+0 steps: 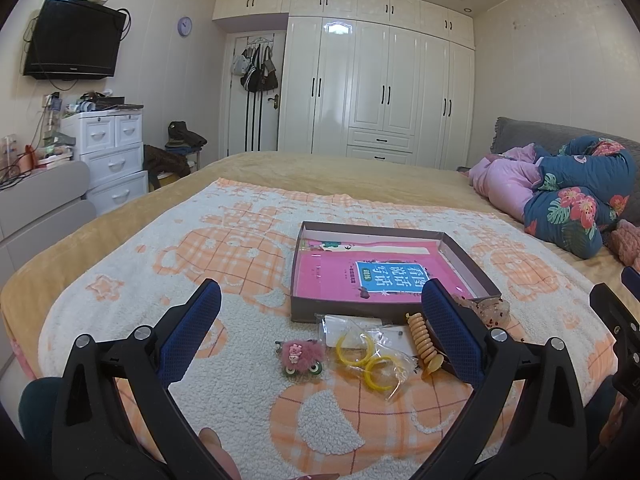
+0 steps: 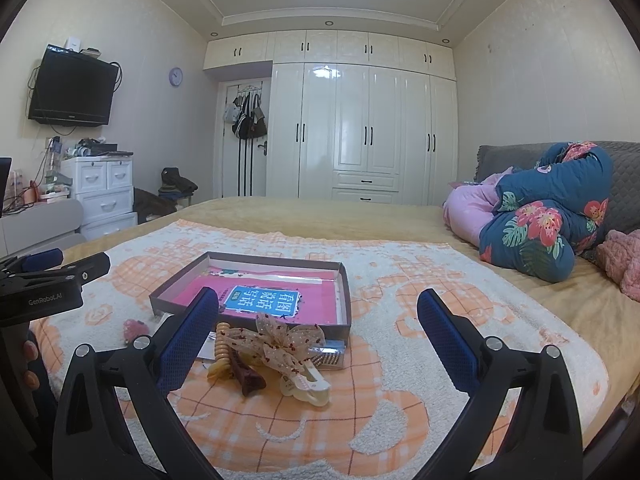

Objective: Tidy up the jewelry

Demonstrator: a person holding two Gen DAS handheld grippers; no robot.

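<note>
A shallow brown box [image 1: 362, 310] [image 2: 251, 320] with a pink book inside lies on the orange-and-white blanket. In front of it in the left wrist view lie a pink fluffy hair clip [image 1: 301, 356], yellow hoop earrings in a clear bag [image 1: 366, 356] and a tan spiral hair tie [image 1: 422, 340]. The right wrist view shows a dotted bow clip [image 2: 282, 344], a brown claw clip [image 2: 248, 380], the tan spiral tie [image 2: 222, 350] and a beaded item [image 2: 330, 358]. My left gripper [image 1: 320, 328] is open and empty above the earrings. My right gripper [image 2: 318, 332] is open and empty above the bow clip.
The blanket [image 1: 224, 248] covers a yellow bed. Folded quilts [image 2: 548, 216] lie at the right by the headboard. A white wardrobe [image 2: 360, 136] stands at the back, drawers [image 1: 112, 152] and a TV at the left. The left gripper's body [image 2: 44, 288] shows at the left edge.
</note>
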